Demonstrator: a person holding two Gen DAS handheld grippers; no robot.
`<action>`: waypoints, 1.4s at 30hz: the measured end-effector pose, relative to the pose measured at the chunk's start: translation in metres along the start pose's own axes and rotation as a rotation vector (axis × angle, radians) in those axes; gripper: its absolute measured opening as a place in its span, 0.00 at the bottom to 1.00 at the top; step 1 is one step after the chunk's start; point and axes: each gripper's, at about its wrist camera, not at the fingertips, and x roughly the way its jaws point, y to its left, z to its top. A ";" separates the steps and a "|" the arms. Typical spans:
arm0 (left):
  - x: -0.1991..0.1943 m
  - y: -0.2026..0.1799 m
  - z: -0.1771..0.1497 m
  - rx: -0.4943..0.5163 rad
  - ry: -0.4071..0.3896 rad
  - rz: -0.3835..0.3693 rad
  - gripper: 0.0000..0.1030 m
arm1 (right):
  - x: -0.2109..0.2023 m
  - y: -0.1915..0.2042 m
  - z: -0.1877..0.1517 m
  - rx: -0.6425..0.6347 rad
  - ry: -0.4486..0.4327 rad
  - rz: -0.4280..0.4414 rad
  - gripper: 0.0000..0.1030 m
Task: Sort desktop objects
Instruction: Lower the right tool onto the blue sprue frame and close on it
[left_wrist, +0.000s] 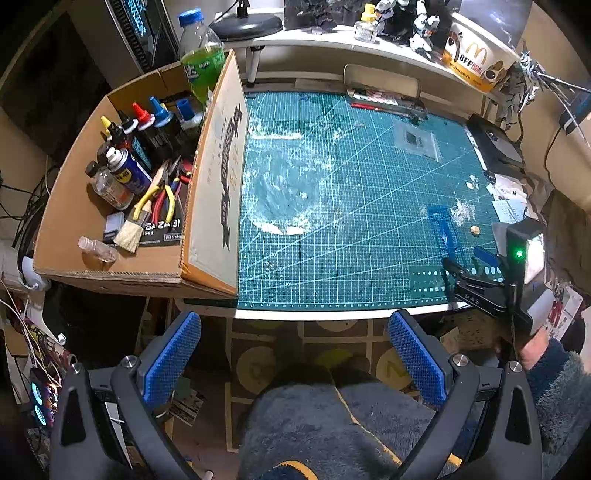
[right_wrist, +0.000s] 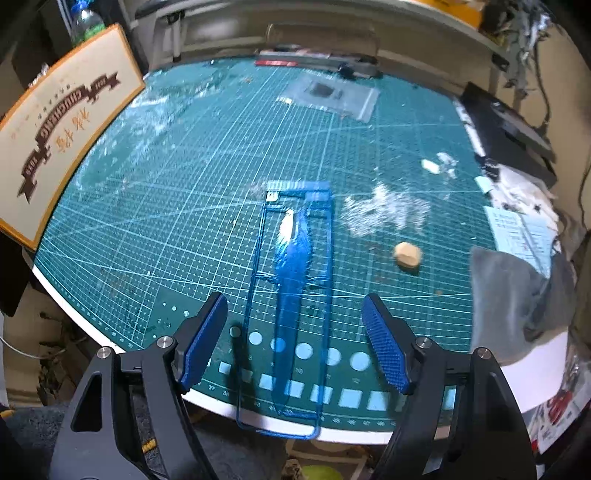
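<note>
The right claw (right_wrist: 293, 341) stands spread and holds nothing, its blue ribbed pads either side of a thin translucent blue plastic parts frame (right_wrist: 291, 280) that lies flat on the green gridded cutting mat (right_wrist: 166, 206). The frame's near end juts past the table's white front edge (right_wrist: 354, 435), between the jaws. My worry is that the frame is thin and springy: a pinch across its width could bow it or snap a rail, and a nudge toward the person could tip it off the edge to the floor. Just right of it sits a small beige rounded lump (right_wrist: 407, 254), and a grey cloth (right_wrist: 517, 295) crowds the right corner, so a wide sweep there could scatter or snag.

The left claw (left_wrist: 295, 358) is also spread and empty, hanging short of the table's front. Left of the mat, the open brown cardboard box (left_wrist: 74, 218) holds bottles, pliers and a brush; its raised flap (left_wrist: 218, 177) walls off that side, so anything bound for the box must go over it. The mat's middle is open.
</note>
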 end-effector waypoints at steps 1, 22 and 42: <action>0.002 0.000 -0.001 -0.002 0.006 -0.001 1.00 | 0.004 0.002 0.000 -0.002 0.009 0.001 0.70; 0.019 0.042 0.000 -0.009 0.032 -0.069 1.00 | 0.011 0.064 0.016 0.161 0.108 0.129 0.23; 0.024 0.056 -0.004 0.150 0.023 -0.227 1.00 | 0.024 0.015 0.059 0.337 0.134 0.095 0.05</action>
